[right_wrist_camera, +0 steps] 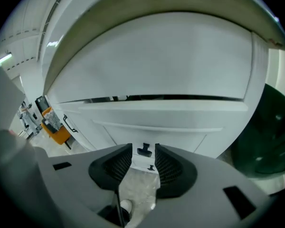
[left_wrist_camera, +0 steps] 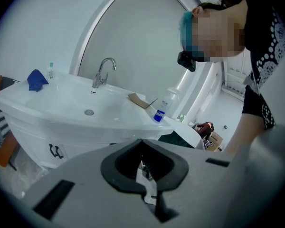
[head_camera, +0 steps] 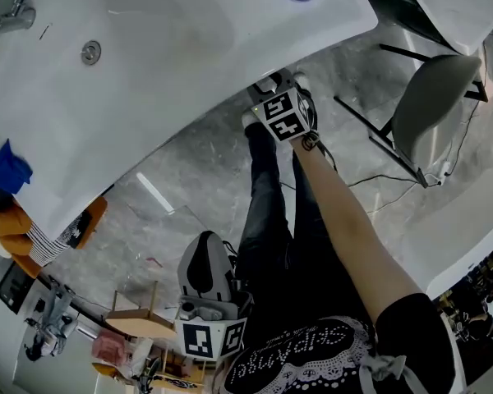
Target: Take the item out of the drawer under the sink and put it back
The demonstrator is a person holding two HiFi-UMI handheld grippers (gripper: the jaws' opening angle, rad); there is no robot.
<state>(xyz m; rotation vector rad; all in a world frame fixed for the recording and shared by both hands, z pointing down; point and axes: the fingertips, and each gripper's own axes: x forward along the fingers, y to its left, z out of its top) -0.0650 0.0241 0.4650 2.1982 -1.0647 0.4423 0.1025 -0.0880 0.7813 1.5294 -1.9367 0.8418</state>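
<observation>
Between right gripper (right_wrist_camera: 143, 145) fingers (right_wrist_camera: 115, 167), set apart, nothing gripped, black handle (right_wrist_camera: 144, 150) of closed drawer (right_wrist_camera: 180, 127) beyond, white sink (right_wrist_camera: 152, 56) overhead, left gripper (left_wrist_camera: 142, 141) fingers (left_wrist_camera: 118, 165) together, empty, item not in view

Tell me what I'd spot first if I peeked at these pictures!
The big white sink fills the top of the head view, with a blue cloth at its left end. Just under the sink's rim, the right gripper points at the white cabinet front. Its jaws are open and lined up with a small black handle.
</observation>
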